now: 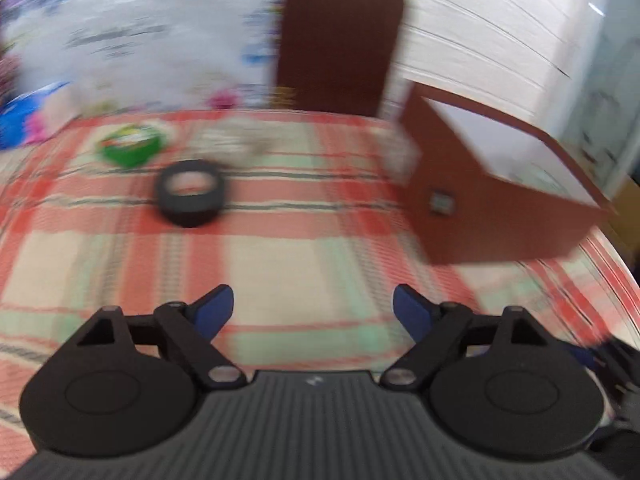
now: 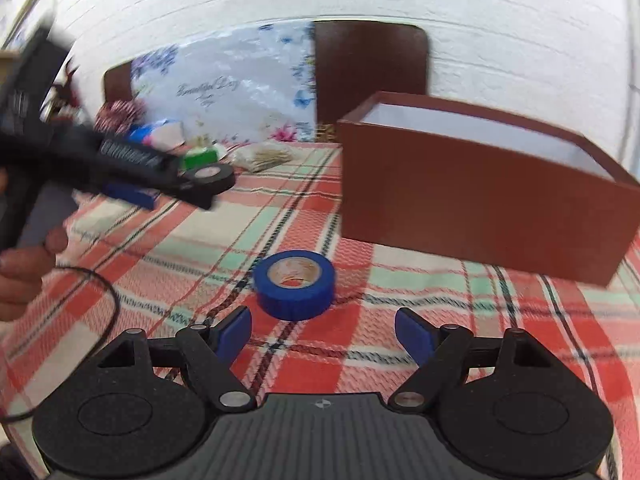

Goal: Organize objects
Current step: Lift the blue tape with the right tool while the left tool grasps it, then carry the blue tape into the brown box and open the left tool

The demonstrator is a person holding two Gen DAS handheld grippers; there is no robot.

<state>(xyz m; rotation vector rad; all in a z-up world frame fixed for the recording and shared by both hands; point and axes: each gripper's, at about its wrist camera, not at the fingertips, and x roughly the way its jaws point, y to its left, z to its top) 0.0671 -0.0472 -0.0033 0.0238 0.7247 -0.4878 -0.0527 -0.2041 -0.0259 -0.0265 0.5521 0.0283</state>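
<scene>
A blue tape roll (image 2: 295,283) lies flat on the plaid tablecloth (image 2: 192,248), just ahead of my right gripper (image 2: 323,330), which is open with nothing between its pads. An open brown box (image 2: 472,200) with a white inside stands behind it to the right. In the blurred left wrist view, a black tape roll (image 1: 191,194) lies mid-table and a green roll (image 1: 130,146) lies beyond it. My left gripper (image 1: 313,308) is open and empty, well short of the black roll. The same brown box (image 1: 500,196) is on its right.
A brown chair back (image 2: 370,72) and a flowered plastic bag (image 2: 224,92) stand at the table's far edge before a white brick wall. A clear packet of beige pieces (image 2: 264,156) lies near the green roll. A person's hand (image 2: 20,276) and a black cable (image 2: 108,292) are at the left.
</scene>
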